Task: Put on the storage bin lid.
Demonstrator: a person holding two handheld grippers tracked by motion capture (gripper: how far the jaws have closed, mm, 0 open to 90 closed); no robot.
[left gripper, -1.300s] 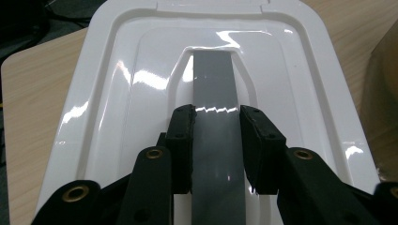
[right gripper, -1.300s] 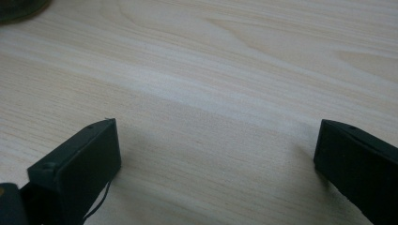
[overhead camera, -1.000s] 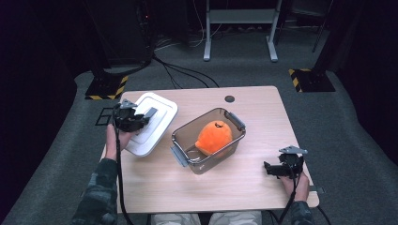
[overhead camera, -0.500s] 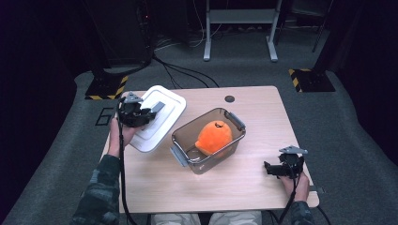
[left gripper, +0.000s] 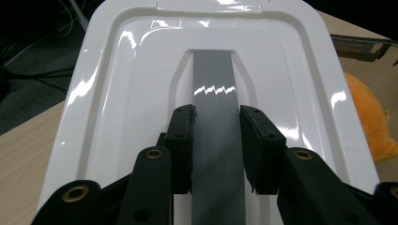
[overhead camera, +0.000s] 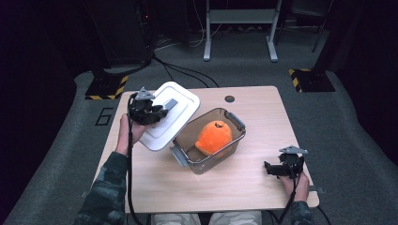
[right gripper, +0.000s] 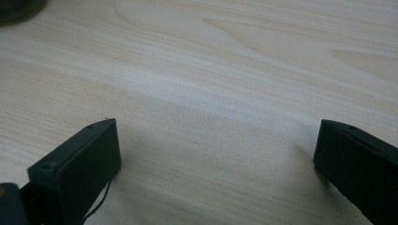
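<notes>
The white lid (overhead camera: pixel 170 115) of the storage box is held by the left gripper (overhead camera: pixel 149 112), its jaws closed on the grey handle strip (left gripper: pixel 215 140) that runs down the middle of the lid's top; in the left gripper view the two black pads press against either long edge of that strip. Seen from the high view, the lid is tilted and lifted off the surface (overhead camera: pixel 244 185), its far end raised and its near right edge just beside the rim of the clear plastic container (overhead camera: pixel 206 140), overlapping that container's left corner. The container stands uncovered near the middle of the surface, turned at an angle, with grey latches at its two short ends, and an orange plush toy (overhead camera: pixel 214 137) sits inside it; part of that toy also shows at the right edge of the left gripper view, past the lid. The right gripper (overhead camera: pixel 281 168) rests low on the surface well apart from the container, toward the near right corner, and its jaws stand wide apart with nothing but bare wood between them. A small dark round grommet (overhead camera: pixel 229 99) lies in the surface beyond the container, near the far edge.
</notes>
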